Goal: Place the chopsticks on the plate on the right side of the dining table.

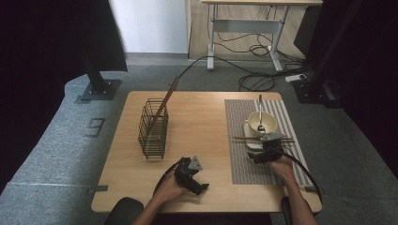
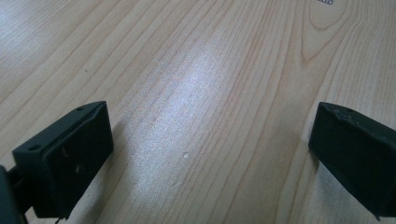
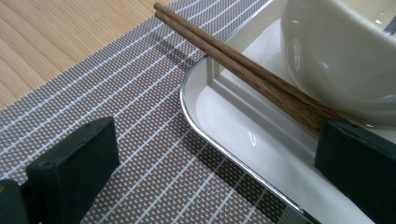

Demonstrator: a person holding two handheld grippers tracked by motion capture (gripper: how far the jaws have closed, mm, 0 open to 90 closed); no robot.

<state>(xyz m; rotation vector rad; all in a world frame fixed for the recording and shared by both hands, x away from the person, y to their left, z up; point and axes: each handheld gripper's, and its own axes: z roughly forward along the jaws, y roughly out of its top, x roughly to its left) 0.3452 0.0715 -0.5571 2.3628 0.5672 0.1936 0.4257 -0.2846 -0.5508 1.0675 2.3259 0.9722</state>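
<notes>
Right gripper (image 3: pixel 215 154) stands released, its two black jaws wide apart and holding nothing, low over the striped placemat (image 3: pixel 93 93) near the right edge of the desk (image 1: pixel 202 122). Just in front of it lie the chopsticks (image 3: pixel 243 70), a pair of two, resting side by side across the rim of the white tray (image 3: pixel 243 140) and touching each other. They pass close before the cream bowl (image 3: pixel 345 51), which stands on the same tray. I judge these sticks are light, stiff and smooth, so they can roll or slip apart when squeezed; the best hold seems to be at the middle of both together, where they bridge the tray and there is free space under them. Left gripper (image 2: pixel 210 154) is also released, with bare wood between its jaws, close to the near edge of the desk. By count: one bowl, one spoon (image 1: pixel 260 117) inside it, one tray, one placemat, and one wire basket (image 1: pixel 153 127) toward the left side, with one long wooden stick (image 1: pixel 165 101) leaning in it.
</notes>
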